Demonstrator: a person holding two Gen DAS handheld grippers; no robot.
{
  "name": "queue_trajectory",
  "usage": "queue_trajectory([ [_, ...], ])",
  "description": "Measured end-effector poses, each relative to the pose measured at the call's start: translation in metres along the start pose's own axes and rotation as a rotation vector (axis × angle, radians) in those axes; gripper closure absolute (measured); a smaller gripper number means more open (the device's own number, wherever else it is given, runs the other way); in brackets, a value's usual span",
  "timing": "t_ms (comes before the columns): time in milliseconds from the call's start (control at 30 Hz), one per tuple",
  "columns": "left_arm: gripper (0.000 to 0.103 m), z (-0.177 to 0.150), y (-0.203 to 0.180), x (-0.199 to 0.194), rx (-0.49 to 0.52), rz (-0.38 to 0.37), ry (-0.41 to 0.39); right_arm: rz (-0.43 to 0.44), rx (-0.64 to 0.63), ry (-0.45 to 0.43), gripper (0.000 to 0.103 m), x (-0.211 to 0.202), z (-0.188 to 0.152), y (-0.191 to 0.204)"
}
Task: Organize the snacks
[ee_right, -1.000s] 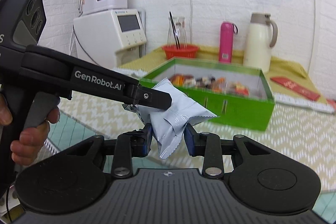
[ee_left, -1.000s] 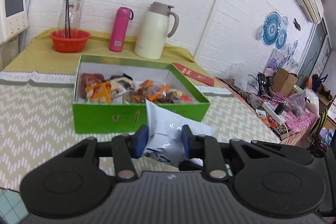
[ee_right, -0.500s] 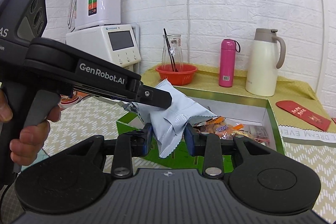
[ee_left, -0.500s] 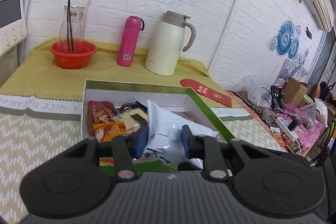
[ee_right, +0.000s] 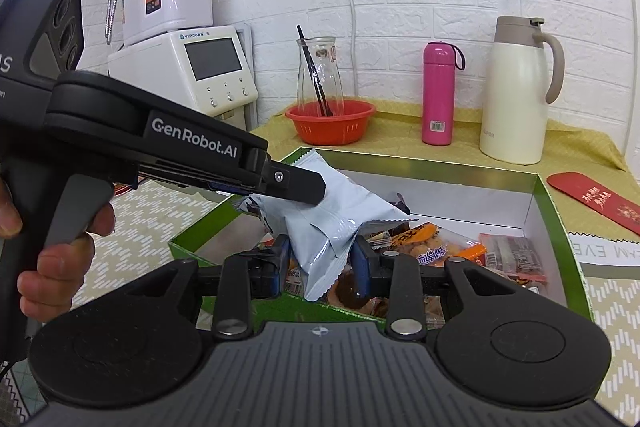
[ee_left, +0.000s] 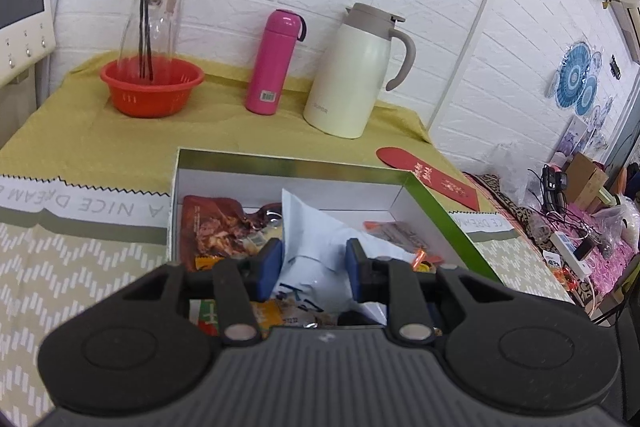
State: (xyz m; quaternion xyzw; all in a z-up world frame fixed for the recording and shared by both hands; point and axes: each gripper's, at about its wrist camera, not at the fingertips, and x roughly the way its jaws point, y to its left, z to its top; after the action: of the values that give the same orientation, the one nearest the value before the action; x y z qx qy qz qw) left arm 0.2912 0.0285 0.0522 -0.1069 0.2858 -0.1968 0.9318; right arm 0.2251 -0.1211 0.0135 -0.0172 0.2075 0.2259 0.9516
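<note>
A pale blue-grey snack bag point(ee_left: 316, 239) point(ee_right: 336, 215) is held by both grippers at once above the open green box point(ee_left: 444, 211) point(ee_right: 556, 203). My left gripper point(ee_left: 314, 263) is shut on one end of the bag; it also shows from the side in the right wrist view point(ee_right: 296, 183). My right gripper point(ee_right: 320, 263) is shut on the bag's lower end. The box holds several snack packets: a dark red one point(ee_left: 212, 227) at the left, orange and red ones point(ee_right: 448, 251) at the right.
Behind the box on a yellow cloth stand a red basket with a glass jug point(ee_left: 152, 87), a pink bottle point(ee_left: 274, 63) and a cream thermos jug point(ee_left: 356, 67). A red envelope point(ee_left: 432, 179) lies right of the box. A white appliance point(ee_right: 200, 71) stands at the left.
Both grippers have carried the bag forward from the box's near wall to over the box's inside. The box and the back items now look closer.
</note>
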Motion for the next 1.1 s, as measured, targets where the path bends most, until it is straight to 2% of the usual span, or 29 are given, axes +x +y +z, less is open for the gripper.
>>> queue_trajectory([
  [67, 0.081, 0.001, 0.001, 0.003, 0.004, 0.009, 0.000, -0.001, -0.003, -0.001, 0.044, 0.004, 0.000, 0.000],
  [133, 0.075, 0.001, 0.003, 0.005, 0.002, 0.011, 0.007, -0.014, -0.010, 0.007, 0.044, 0.010, 0.001, -0.001],
  [200, 0.057, 0.001, 0.004, 0.006, 0.005, 0.026, 0.000, -0.020, -0.010, 0.020, 0.043, 0.015, 0.002, -0.003],
  [233, 0.054, 0.000, 0.004, 0.005, 0.006, 0.030, -0.010, -0.026, -0.011, 0.025, 0.043, 0.017, 0.001, -0.003],
  [300, 0.039, 0.000, 0.005, 0.002, -0.003, 0.039, -0.025, -0.038, -0.019, 0.022, 0.043, 0.018, 0.001, -0.004],
  [333, 0.036, -0.001, 0.006, 0.000, -0.014, 0.044, -0.034, -0.039, -0.024, 0.017, 0.039, 0.017, 0.000, -0.003],
  [367, 0.023, -0.001, 0.006, -0.002, -0.022, 0.051, -0.042, -0.043, -0.031, 0.013, 0.035, 0.017, -0.001, -0.003],
  [400, 0.014, -0.001, 0.006, -0.005, -0.031, 0.064, -0.055, -0.053, -0.040, 0.007, 0.024, 0.016, -0.001, -0.002],
  [433, 0.013, -0.002, 0.006, -0.008, -0.039, 0.082, -0.079, -0.062, -0.047, -0.002, 0.003, 0.015, -0.002, -0.001],
  [467, 0.013, -0.002, 0.005, -0.012, -0.037, 0.097, -0.098, -0.070, -0.051, -0.013, 0.000, 0.013, -0.002, 0.000],
  [533, 0.013, -0.001, 0.001, -0.016, -0.021, 0.122, -0.110, -0.090, -0.065, -0.037, 0.000, 0.008, -0.003, 0.003],
  [667, 0.013, -0.001, -0.004, -0.024, -0.025, 0.167, -0.100, -0.101, -0.073, -0.025, 0.000, 0.000, -0.001, 0.006],
  [1100, 0.013, -0.014, -0.039, -0.075, 0.053, 0.175, -0.150, -0.120, -0.127, -0.056, 0.000, -0.064, 0.002, 0.028],
])
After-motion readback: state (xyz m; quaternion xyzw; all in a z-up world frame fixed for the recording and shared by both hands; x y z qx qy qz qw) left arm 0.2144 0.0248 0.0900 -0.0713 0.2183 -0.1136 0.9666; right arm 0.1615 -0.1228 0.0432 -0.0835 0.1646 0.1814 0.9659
